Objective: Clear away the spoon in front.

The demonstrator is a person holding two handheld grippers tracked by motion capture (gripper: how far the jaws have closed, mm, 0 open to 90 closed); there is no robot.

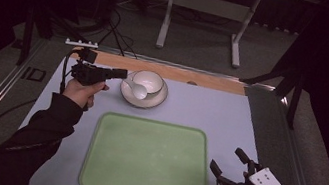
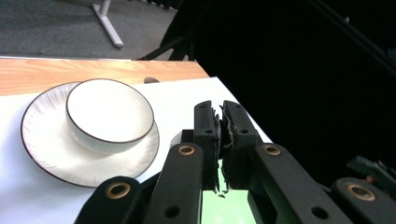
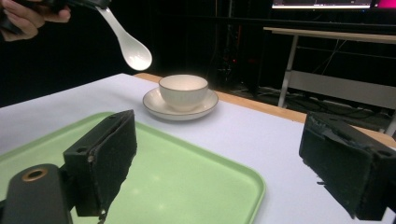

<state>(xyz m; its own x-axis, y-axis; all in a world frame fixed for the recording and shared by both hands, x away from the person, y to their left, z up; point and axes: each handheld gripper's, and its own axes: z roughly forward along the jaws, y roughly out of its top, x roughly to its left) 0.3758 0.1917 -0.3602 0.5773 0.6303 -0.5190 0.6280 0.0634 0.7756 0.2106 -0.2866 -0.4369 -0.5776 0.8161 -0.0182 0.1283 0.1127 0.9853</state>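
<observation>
Left tool (image 1: 122,73) is clamped on the handle end of the white spoon (image 3: 128,39), held in the air just beside the bowl (image 1: 148,81) on its saucer (image 1: 126,95). Thin grip, so the spoon could swing or slip and chip the bowl. Right tool (image 1: 227,163) is wide open, empty, by the green tray (image 1: 146,158) on the desk (image 1: 209,113).

The bowl (image 2: 110,112) and saucer (image 2: 51,149) look like glazed white ceramic, glossy, each with a thin dark rim. The spoon (image 3: 129,44) is glossy white too. The green tray (image 3: 196,182) appears to be smooth plastic with a soft sheen. The table top (image 1: 209,113) is matt and pale, with a bare wood strip (image 2: 93,72) along its far edge. Rough, frayed black foam pads (image 3: 114,154) line the jaws.
</observation>
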